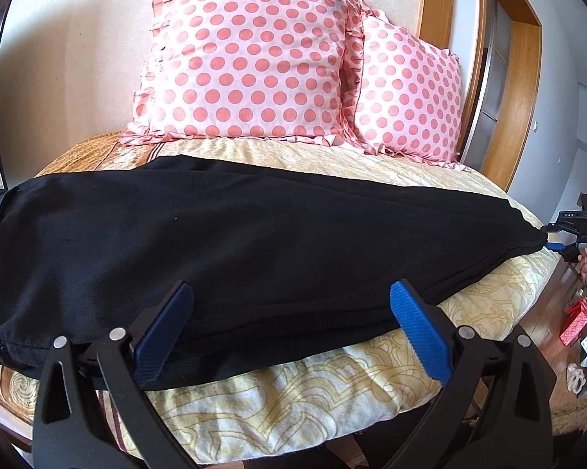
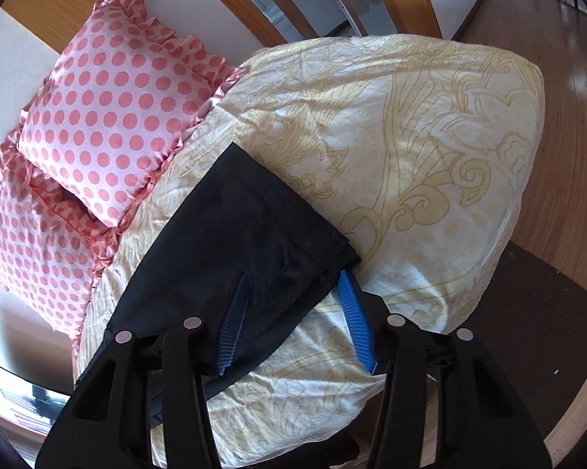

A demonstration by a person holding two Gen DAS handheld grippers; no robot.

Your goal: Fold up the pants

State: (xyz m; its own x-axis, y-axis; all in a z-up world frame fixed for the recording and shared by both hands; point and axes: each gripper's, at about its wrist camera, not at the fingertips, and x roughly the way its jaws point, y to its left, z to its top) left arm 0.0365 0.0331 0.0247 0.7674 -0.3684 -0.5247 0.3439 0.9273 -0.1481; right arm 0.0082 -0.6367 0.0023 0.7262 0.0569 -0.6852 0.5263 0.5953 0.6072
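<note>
Left wrist view: black pants [image 1: 231, 242] lie lengthwise across the yellow patterned bedspread [image 1: 301, 398], left gripper [image 1: 291, 297] wide open, empty, over the near edge; right gripper [image 2: 293, 289] open astride the hem end [image 2: 293, 234]—close squarely on both layers before folding toward the waistband.
</note>
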